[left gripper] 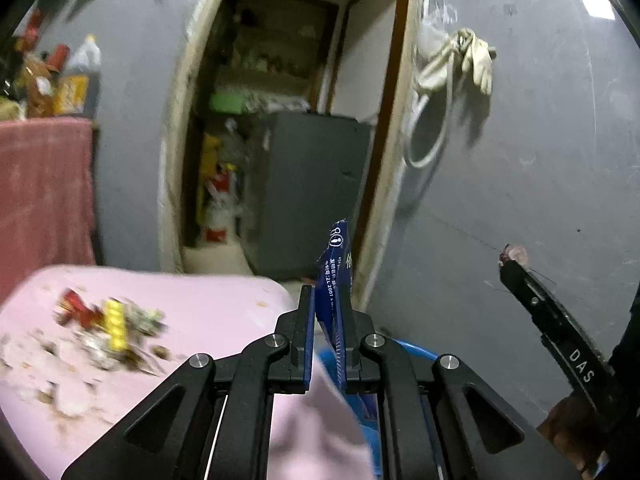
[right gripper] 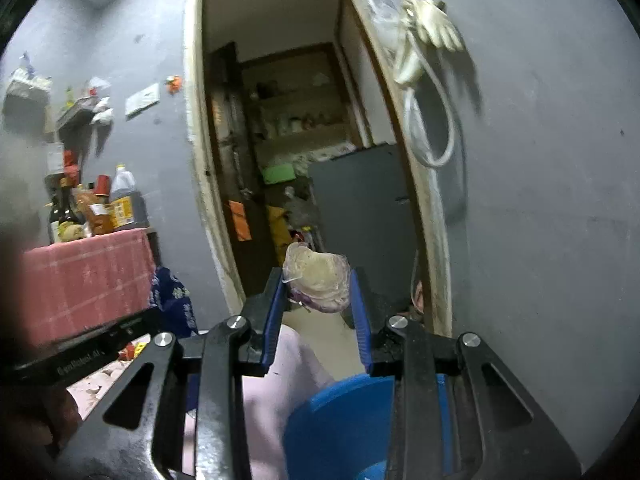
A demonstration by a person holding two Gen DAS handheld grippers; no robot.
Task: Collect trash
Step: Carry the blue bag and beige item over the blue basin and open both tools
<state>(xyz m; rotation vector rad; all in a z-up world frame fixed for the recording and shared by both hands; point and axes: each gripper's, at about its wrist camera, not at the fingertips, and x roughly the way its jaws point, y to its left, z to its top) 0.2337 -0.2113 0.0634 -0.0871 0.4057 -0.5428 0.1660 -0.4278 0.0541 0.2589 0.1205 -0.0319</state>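
Note:
My left gripper (left gripper: 326, 292) is shut on a crumpled blue printed wrapper (left gripper: 336, 248) that sticks up from between its pads. The same wrapper (right gripper: 174, 300) shows at the left in the right wrist view. My right gripper (right gripper: 317, 272) is shut on a pale, papery purple-edged vegetable scrap (right gripper: 320, 288); in the left wrist view that scrap (left gripper: 516, 253) shows at the right. A blue bin (right gripper: 340, 412) sits low under the right gripper, and its rim (left gripper: 416, 350) is just below the left one. Loose trash (left gripper: 112, 324) lies on a pink surface (left gripper: 200, 300).
Ahead is an open doorway (right gripper: 280, 120) with a grey cabinet (left gripper: 308, 184) and cluttered shelves inside. A pink-cloth-covered stand (right gripper: 88, 276) with bottles (right gripper: 120, 200) is at the left. Gloves (left gripper: 476, 56) and a white hose (left gripper: 424, 148) hang on the grey wall at the right.

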